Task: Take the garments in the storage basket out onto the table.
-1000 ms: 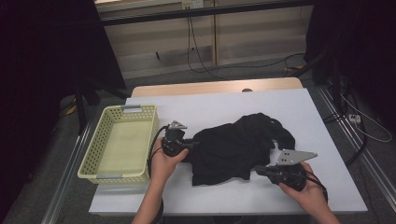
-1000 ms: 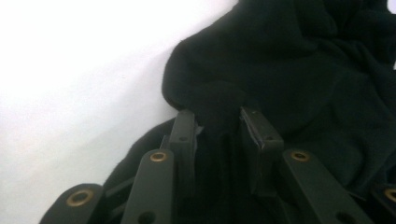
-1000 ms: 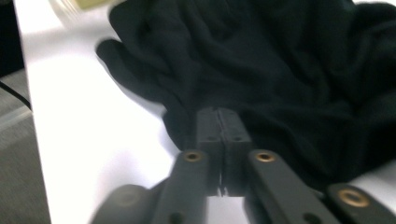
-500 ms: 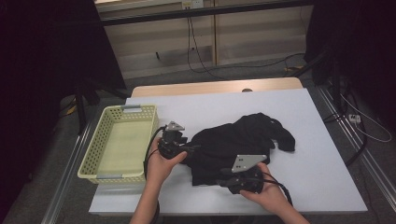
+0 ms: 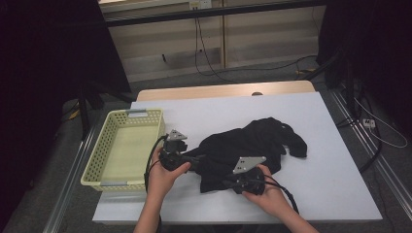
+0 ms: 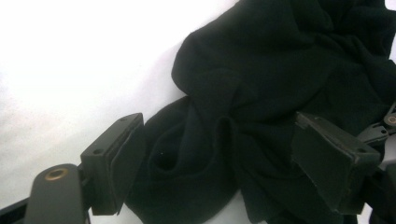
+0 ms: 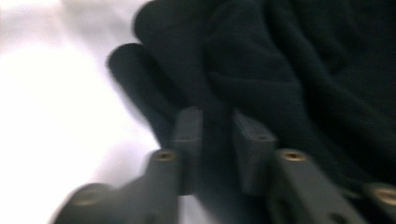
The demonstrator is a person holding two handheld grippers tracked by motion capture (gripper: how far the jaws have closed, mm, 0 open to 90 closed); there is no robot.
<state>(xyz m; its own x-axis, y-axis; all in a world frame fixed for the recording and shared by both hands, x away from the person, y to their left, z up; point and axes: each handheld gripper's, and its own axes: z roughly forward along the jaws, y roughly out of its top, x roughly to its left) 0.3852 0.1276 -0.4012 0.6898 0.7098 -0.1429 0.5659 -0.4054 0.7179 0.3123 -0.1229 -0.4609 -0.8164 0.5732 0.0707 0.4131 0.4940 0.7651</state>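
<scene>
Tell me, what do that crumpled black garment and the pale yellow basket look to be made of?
The crumpled black garment looks like soft matte knit fabric, perhaps fleece or jersey: it slumps in thick, rounded folds without shine. The pale yellow basket seems moulded plastic: rigid walls pierced with even rows of small holes, smooth rim.

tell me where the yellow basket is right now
In the high view the yellow basket sits at the table's left edge, just left of the left gripper and the black garment.
</scene>
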